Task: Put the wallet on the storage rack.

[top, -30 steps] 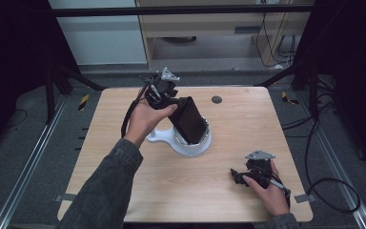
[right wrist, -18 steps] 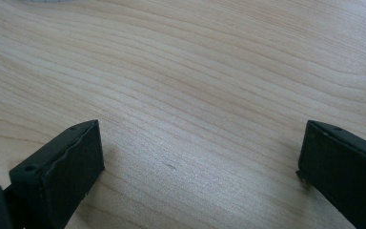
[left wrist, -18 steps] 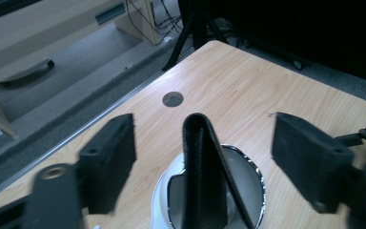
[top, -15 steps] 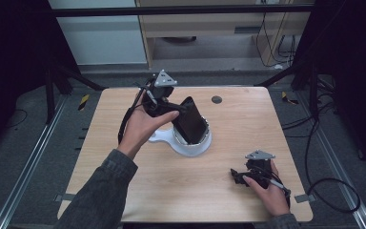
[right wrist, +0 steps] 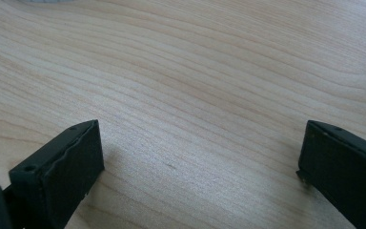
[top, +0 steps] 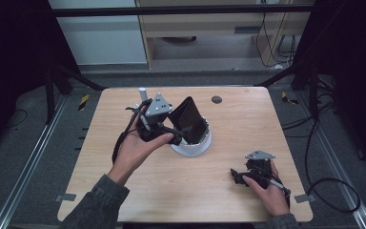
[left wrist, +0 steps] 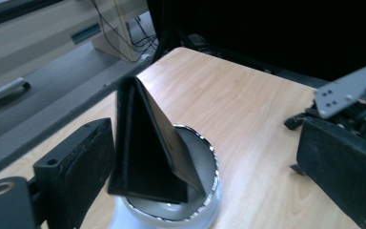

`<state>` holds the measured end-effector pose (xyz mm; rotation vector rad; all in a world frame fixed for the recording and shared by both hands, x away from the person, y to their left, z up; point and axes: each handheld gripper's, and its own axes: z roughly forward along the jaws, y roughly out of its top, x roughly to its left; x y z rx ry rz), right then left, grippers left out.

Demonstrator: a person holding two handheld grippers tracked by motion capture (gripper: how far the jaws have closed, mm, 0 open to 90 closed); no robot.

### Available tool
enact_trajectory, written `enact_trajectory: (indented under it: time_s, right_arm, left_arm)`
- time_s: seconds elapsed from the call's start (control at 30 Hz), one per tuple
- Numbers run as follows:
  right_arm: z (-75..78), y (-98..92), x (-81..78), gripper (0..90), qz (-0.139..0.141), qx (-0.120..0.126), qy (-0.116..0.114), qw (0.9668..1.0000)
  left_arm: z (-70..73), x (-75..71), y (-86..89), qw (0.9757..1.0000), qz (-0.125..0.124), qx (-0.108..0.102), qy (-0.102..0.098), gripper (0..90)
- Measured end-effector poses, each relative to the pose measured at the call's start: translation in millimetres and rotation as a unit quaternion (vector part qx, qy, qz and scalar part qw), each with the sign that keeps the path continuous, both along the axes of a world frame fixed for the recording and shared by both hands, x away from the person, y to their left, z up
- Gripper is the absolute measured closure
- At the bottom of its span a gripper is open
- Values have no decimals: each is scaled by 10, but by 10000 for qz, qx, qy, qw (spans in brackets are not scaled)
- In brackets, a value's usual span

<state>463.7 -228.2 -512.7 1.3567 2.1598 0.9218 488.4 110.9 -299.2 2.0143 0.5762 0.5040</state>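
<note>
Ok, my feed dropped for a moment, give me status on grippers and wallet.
Left gripper jaws just opened, wallet between them, untouched. Wallet stands folded in white bowl. Right gripper open, idle on table. Nothing in the way.

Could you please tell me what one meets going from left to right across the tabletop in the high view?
Left tool → black folded wallet standing in the white bowl → right tool.

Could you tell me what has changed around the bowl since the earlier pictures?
The left gripper has let go of the black folded wallet: its jaws have just been opening and now stand apart beside it, and the hand has drawn back toward the table's left. The wallet now leans upright in the white bowl. The right gripper stayed open at the table's near right.
</note>
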Motion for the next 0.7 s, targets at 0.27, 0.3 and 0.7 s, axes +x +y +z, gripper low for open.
enact_trajectory:
  time_s: [0.27, 0.3, 0.7]
  right_arm:
    - [0, 2, -1, 14, -9, 0, -4, 10000]
    - [0, 1, -1, 14, -9, 0, -4, 10000]
    - [0, 1, -1, 14, -8, 0, -4, 10000]
  left_arm:
    - [-289, -164, 61, 9997, -70, 185, 158, 33]
    - [-332, -189, 73, 9996, -98, 188, 184, 33]
    - [-738, -371, 231, 9985, -43, 386, 394, 39]
